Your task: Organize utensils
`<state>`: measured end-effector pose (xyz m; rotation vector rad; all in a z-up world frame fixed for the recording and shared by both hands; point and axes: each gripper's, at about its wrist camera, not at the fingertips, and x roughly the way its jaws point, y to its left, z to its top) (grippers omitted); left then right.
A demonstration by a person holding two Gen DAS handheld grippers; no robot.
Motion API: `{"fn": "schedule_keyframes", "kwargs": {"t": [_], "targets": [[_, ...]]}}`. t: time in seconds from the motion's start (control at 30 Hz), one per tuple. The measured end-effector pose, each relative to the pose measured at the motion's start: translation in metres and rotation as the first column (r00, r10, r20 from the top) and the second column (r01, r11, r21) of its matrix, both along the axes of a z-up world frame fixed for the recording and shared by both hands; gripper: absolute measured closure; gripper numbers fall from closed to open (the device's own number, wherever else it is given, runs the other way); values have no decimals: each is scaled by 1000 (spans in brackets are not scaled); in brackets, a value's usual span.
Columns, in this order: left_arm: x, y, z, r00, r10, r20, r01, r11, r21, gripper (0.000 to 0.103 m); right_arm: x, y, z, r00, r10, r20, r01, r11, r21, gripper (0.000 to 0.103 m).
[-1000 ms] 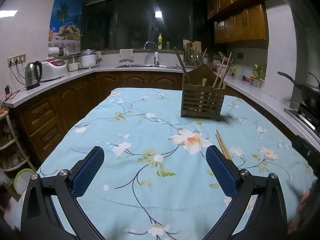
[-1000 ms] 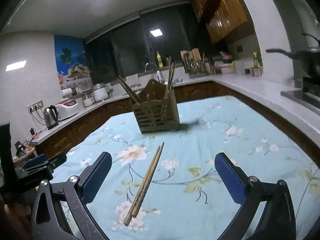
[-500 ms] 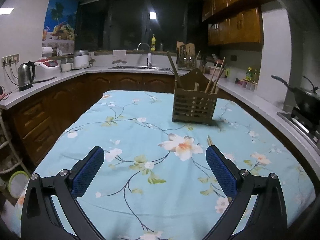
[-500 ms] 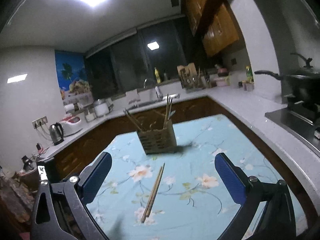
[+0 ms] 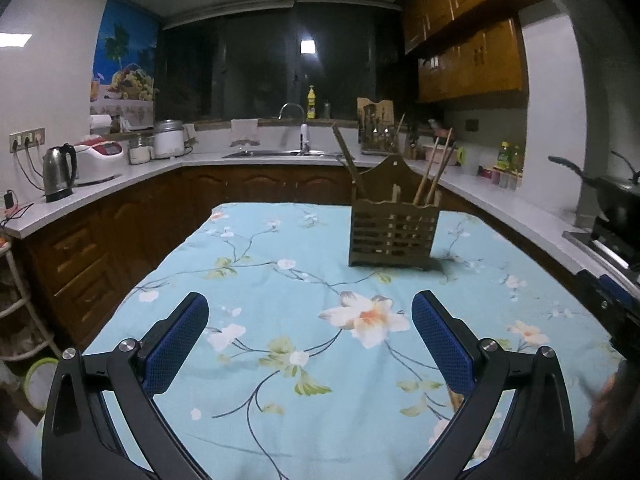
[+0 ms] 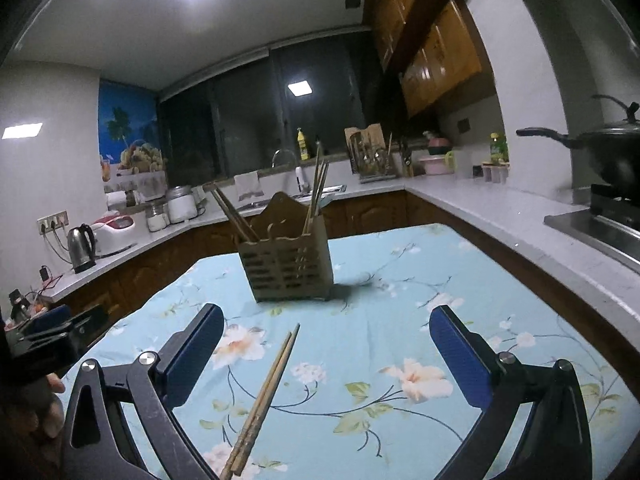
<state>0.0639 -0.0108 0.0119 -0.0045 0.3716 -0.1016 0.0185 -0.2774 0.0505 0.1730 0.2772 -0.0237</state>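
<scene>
A slatted wooden utensil holder [image 5: 393, 231] with several chopsticks standing in it sits on the far part of the floral blue tablecloth [image 5: 280, 304]; it also shows in the right wrist view [image 6: 289, 265]. A pair of wooden chopsticks [image 6: 264, 396] lies on the cloth between the right gripper's fingers. My right gripper [image 6: 326, 322] is open and empty above them. My left gripper [image 5: 310, 312] is open and empty over the cloth; the loose chopsticks are hidden from it.
Kitchen counters wrap round the table, with a kettle [image 5: 59, 174], a rice cooker [image 5: 100, 156], a sink [image 5: 276, 153] and a black wok on the stove [image 6: 612, 160]. The other gripper shows at the left edge of the right wrist view [image 6: 48, 336].
Both grippers rose and drew back, then the right one came lower and closer over the loose chopsticks. The left view has tilted up, and the chopsticks have passed out of its sight.
</scene>
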Motion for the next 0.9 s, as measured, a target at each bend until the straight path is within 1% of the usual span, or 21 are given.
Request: {"fn": "schedule_keyframes", "kwargs": {"t": [0.13,0.37,0.5,0.77,0.9], "targets": [[2,-1,-11,999,-5,-35,5,1000,-6,0,-8,4,-5,1000,1,-8,-1,1000,-23,0],[-3,-5,-27,998,-28,-54,29,1000,7,0,-17,5,-19,999,-10,-47,10,1000,-8,0],[-7,-4,-25,998,-28,-52,28,1000,8,0,-14,6,-24,998,-6,-67,5,1000,-7,0],[-14,-1,-23,999,-23,-28,24,1000,19,0,-12,16,-24,999,16,-41,-17,1000,-26,0],[-15,2,-22,1000,-18,-25,18,1000,9,0,-13,19,-25,999,20,-41,-21,999,-29,0]]}}
